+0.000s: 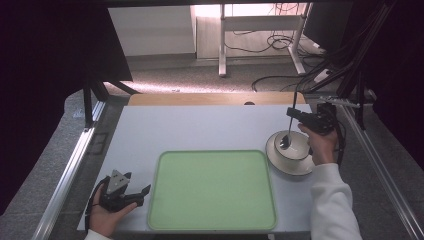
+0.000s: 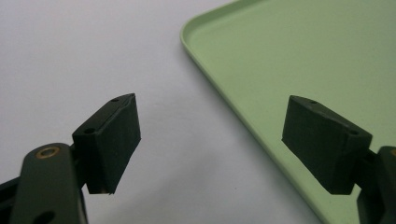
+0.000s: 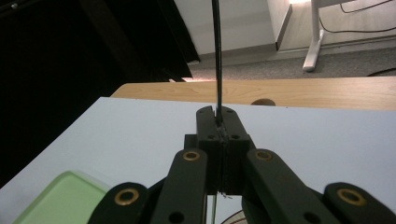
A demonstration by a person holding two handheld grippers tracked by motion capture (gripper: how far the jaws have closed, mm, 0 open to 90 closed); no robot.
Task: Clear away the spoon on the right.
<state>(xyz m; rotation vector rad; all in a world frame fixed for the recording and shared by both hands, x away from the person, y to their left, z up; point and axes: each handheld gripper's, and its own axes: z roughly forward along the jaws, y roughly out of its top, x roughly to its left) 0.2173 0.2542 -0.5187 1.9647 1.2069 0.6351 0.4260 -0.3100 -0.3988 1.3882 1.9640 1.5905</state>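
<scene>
Now, step in hand: lifting the thin dark metal spoon (image 1: 288,131) out of the white round bowl (image 1: 300,148), as I read it.
Spoon: upright, handle up, its scoop low inside the bowl at the table's right.
Right gripper (image 1: 294,114): jaws clamped tight on the spoon's handle (image 3: 217,56).
Left gripper (image 1: 139,192): jaws wide apart with nothing between them, resting at the near left just beside the pale green rectangular plastic tray (image 1: 212,190).
Bowl: on a white saucer (image 1: 280,165), right of the tray.
Next move: probably raise the spoon clear of the rim, then carry it left over the tray, keeping the grip firm.
</scene>
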